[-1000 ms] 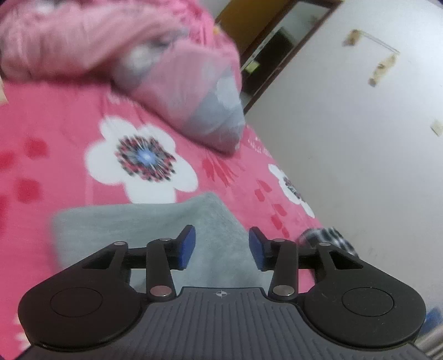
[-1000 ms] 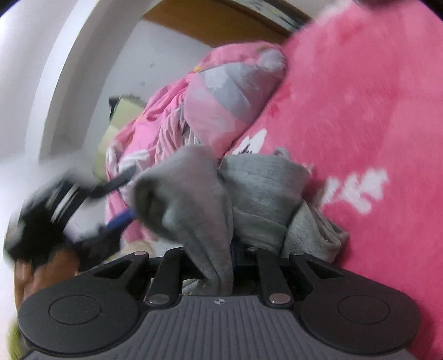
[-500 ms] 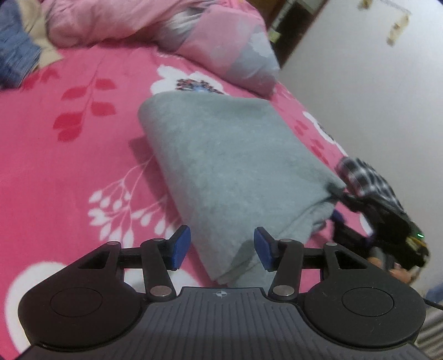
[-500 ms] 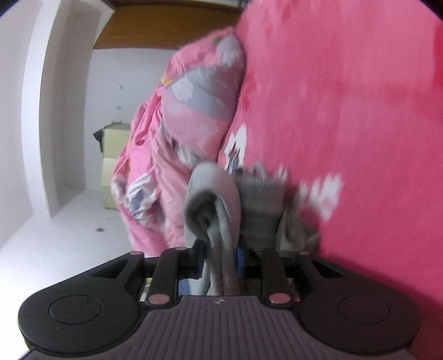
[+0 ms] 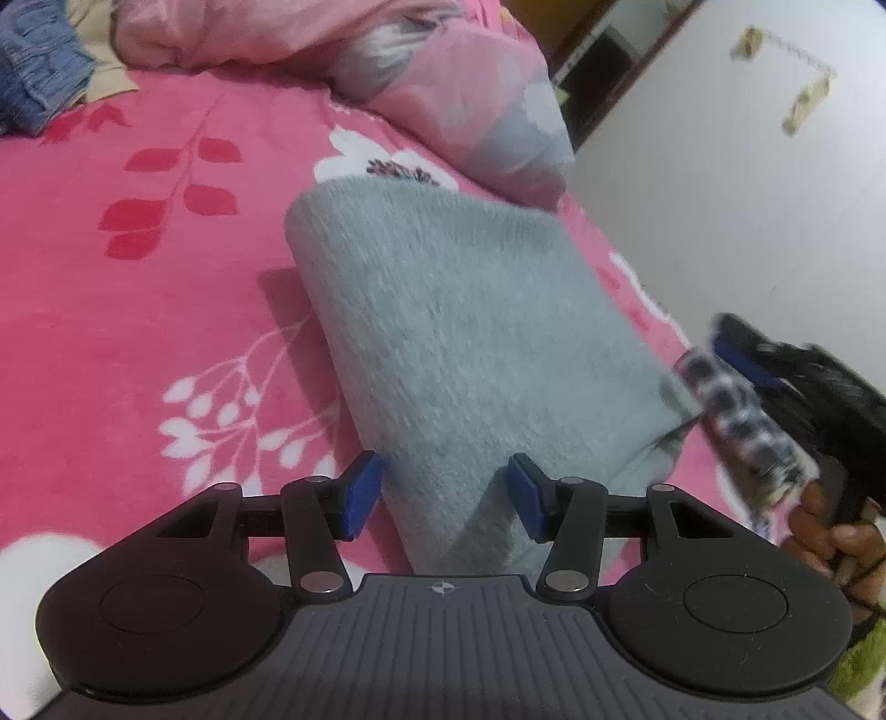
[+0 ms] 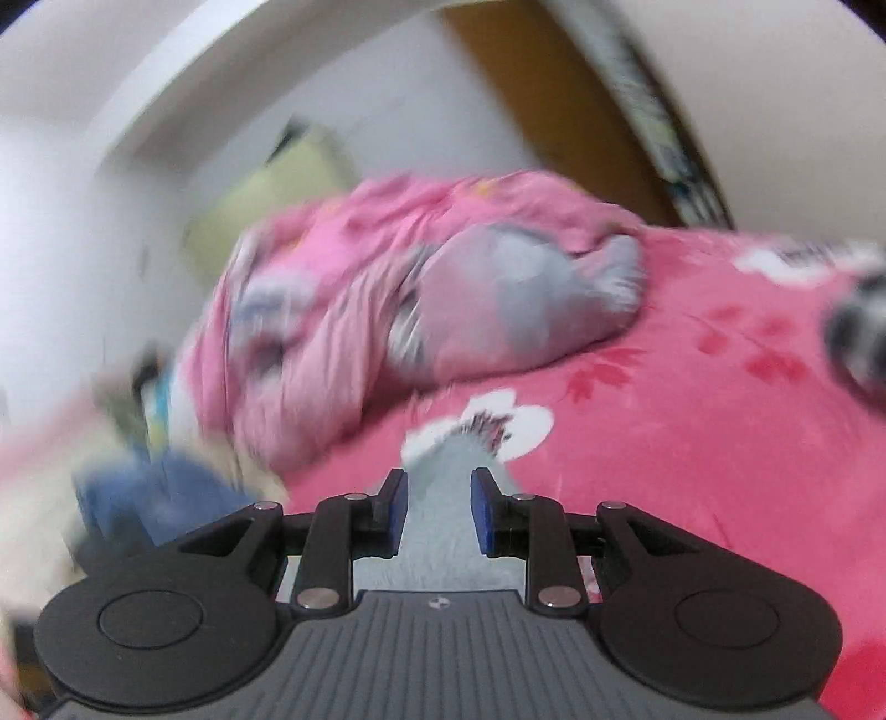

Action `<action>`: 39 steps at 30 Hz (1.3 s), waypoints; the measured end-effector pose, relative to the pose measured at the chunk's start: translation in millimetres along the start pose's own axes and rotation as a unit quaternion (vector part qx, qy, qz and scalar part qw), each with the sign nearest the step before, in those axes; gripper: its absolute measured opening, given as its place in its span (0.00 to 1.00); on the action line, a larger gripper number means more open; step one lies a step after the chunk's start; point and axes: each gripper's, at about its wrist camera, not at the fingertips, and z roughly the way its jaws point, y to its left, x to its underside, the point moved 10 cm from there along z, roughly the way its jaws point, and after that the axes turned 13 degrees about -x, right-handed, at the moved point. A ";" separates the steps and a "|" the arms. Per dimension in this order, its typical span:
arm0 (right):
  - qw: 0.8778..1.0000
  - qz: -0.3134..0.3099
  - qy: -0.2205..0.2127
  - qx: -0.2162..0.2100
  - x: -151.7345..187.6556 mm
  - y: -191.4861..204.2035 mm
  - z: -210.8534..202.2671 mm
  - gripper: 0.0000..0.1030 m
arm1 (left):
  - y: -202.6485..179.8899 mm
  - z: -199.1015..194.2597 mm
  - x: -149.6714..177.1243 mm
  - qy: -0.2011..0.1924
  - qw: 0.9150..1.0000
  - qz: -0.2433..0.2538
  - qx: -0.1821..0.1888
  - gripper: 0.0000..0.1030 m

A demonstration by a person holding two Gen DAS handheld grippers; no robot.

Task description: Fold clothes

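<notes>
A folded grey garment [image 5: 459, 354] lies on the pink flowered bedsheet [image 5: 155, 288]. My left gripper [image 5: 446, 498] is open, its blue pads on either side of the garment's near end, holding nothing. My right gripper [image 6: 438, 512] is open and empty; a strip of the grey garment [image 6: 448, 471] shows between and beyond its pads. In the left wrist view the right gripper [image 5: 775, 382] is blurred at the garment's right corner, apart from it, beside a checkered sleeve [image 5: 742, 421].
A crumpled pink quilt [image 5: 310, 39] with a pink and grey pillow [image 5: 498, 116] lies at the bed's far end. Blue denim [image 5: 39, 83] lies at far left. A white wall [image 5: 747, 194] runs along the bed's right side.
My right gripper has let go of the grey garment, opened and swung round above it. The garment now lies folded on the bed. My left gripper has come a little closer to its near end.
</notes>
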 end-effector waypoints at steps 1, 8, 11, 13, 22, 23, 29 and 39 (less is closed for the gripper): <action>0.999 -0.029 0.023 0.018 9.5 -1.4 13.0 0.24 | -0.6 5.2 2.3 0.000 1.000 0.007 -0.005 0.51; 0.988 -0.036 0.100 0.112 43.3 -51.1 32.3 0.23 | 9.0 16.1 -1.4 0.018 0.999 -0.018 0.029 0.52; 0.987 -0.082 0.082 0.109 7.3 -28.6 29.8 0.23 | 10.3 14.5 -9.8 0.002 1.000 -0.016 0.025 0.52; 0.988 -0.113 0.071 0.077 -14.1 -2.7 40.3 0.23 | 10.3 13.5 -15.8 -0.011 1.000 -0.015 0.020 0.52; 0.975 -0.058 0.206 0.067 31.1 -47.8 187.0 0.23 | 6.1 34.3 -8.2 -0.009 1.000 0.020 -0.004 0.54; 0.977 -0.046 0.196 0.068 27.7 -50.2 181.4 0.27 | 8.2 34.7 -8.6 -0.004 1.000 0.011 0.001 0.54; 0.991 -0.023 0.118 0.063 4.2 -35.7 103.8 0.27 | 16.3 7.8 -12.9 -0.046 0.998 0.031 -0.014 0.54; 0.979 0.128 0.130 -0.095 74.6 37.9 -4.7 0.27 | -55.5 -39.0 25.8 -0.117 0.957 0.264 -0.002 0.53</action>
